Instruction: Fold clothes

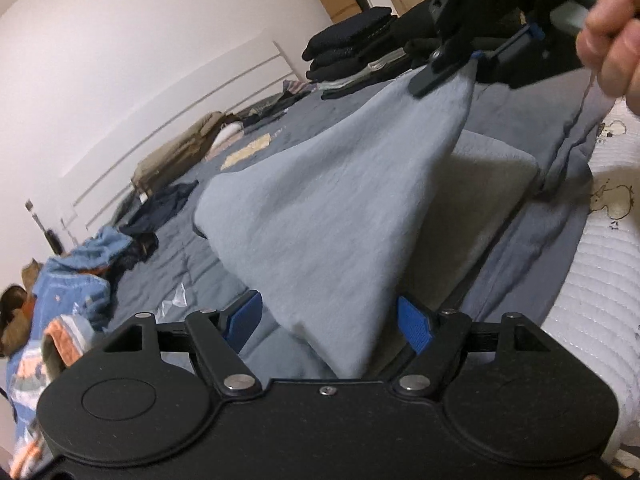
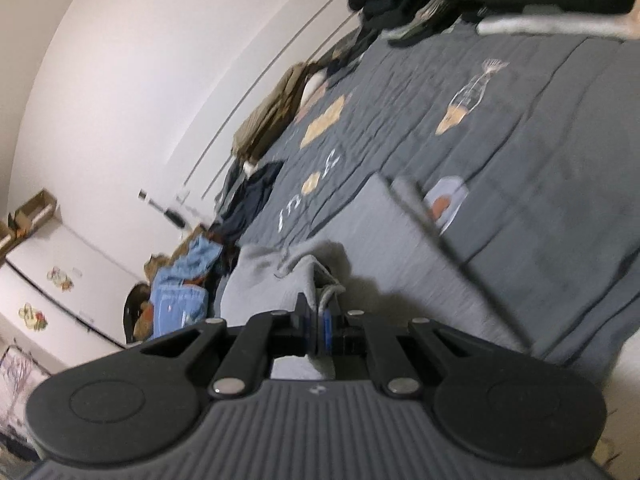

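room: white wall (image 2: pixel 120 80) behind a bed; white cabinet with flower stickers (image 2: pixel 48 280) at the wall in the right wrist view.
surface: bed covered by a dark grey quilted bedspread with printed orange and white motifs (image 2: pixel 520 128); a white quilted cover with small animal prints (image 1: pixel 600 280) lies along its edge in the left wrist view.
task item: light grey fleece garment (image 1: pixel 332 208), partly on the bedspread, one portion lifted off it and stretched taut between the two grippers; a folded layer of the same cloth lies flat beneath.
left gripper (image 1: pixel 328 324): blue-padded fingers (image 1: pixel 416 328) spread wide apart, the lower point of the lifted cloth hanging between them; whether either pad touches the cloth cannot be told.
right gripper (image 2: pixel 318 320): fingers closed almost together, pinching a bunched edge of the light grey fleece garment; in the left wrist view it appears at top right holding the upper corner of the raised cloth.
hand (image 1: pixel 616 36): bare, at the top right edge of the left wrist view, beside the right gripper's body.
stack: folded black and dark garments (image 1: pixel 352 48) piled at the far end of the bed.
loose clothing: blue denim pieces with orange trim (image 1: pixel 76 280) heaped at the near left; a khaki-brown garment (image 1: pixel 180 152) and a dark navy garment (image 1: pixel 168 204) along the wall side.
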The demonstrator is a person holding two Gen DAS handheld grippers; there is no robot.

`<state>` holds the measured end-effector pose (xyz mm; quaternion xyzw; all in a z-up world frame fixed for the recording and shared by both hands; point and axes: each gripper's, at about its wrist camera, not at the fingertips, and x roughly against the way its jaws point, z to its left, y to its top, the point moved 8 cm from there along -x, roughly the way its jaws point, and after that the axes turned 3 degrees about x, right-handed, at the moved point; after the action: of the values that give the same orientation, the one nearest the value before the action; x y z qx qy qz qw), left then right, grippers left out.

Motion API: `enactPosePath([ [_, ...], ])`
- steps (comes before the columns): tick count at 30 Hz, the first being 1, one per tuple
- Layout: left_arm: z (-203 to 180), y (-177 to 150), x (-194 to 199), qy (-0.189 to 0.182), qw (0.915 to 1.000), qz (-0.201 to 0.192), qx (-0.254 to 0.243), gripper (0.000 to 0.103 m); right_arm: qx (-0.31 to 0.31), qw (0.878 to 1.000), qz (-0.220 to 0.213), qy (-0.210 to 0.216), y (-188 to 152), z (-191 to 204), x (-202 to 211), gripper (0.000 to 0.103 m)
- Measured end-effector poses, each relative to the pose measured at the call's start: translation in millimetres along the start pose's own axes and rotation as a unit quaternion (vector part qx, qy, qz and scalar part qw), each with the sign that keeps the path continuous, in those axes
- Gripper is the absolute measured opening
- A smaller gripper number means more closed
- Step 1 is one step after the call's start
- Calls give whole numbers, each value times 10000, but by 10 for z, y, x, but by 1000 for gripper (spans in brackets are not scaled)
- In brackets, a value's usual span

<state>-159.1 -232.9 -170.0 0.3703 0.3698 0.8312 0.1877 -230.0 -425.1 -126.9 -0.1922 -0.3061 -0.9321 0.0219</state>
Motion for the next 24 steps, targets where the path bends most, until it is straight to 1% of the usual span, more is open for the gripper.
enactPosePath([
  [1, -11, 11, -3, 18, 10000, -20, -31, 71, -27, 10000, -72, -23, 44, -33, 36, 6],
  [3, -71, 47, -18, 36, 9998, -54, -172, 64, -58, 9998, -194, -83, 120, -103, 103, 6],
  [4, -112, 61, -22, 52, 9995, -76, -294, 59, -61, 9996, -240, -122, 151, -140, 134, 6],
  [6, -209, 77, -38, 120, 9979, -124, -631, 58, -110, 9994, -265, -204, 175, -223, 157, 6],
  [8, -329, 75, -68, 229, 9937, -166, -1083, 60, -133, 9993, -235, -269, 164, -288, 161, 6],
  [12, -305, 12, -106, 329, 9886, -22, -1467, 59, -49, 9991, -147, -386, 122, -380, 155, 6],
  [13, -294, -4, -115, 352, 9872, 17, -1554, 50, -54, 9990, -96, -437, 100, -415, 131, 6],
  [14, -282, -20, -124, 374, 9857, 57, -1640, 31, -62, 9988, -43, -492, 77, -450, 106, 6],
  [16, -260, -53, -141, 420, 9825, 137, -1812, 15, -85, 9982, 98, -585, 9, -517, 41, 6],
  [19, -226, -101, -167, 488, 9768, 257, -2068, 14, -97, 9974, 265, -666, -73, -564, -29, 6],
  [20, -214, -117, -176, 510, 9747, 297, -2154, 16, -53, 9972, 286, -688, -91, -556, -40, 6],
  [23, -299, -177, -219, 416, 9769, 311, -2074, 23, 98, 9962, 280, -825, -113, -553, -61, 6],
  [24, -337, -200, -240, 457, 9747, 294, -2167, 26, 98, 9959, 269, -858, -104, -565, -65, 6],
])
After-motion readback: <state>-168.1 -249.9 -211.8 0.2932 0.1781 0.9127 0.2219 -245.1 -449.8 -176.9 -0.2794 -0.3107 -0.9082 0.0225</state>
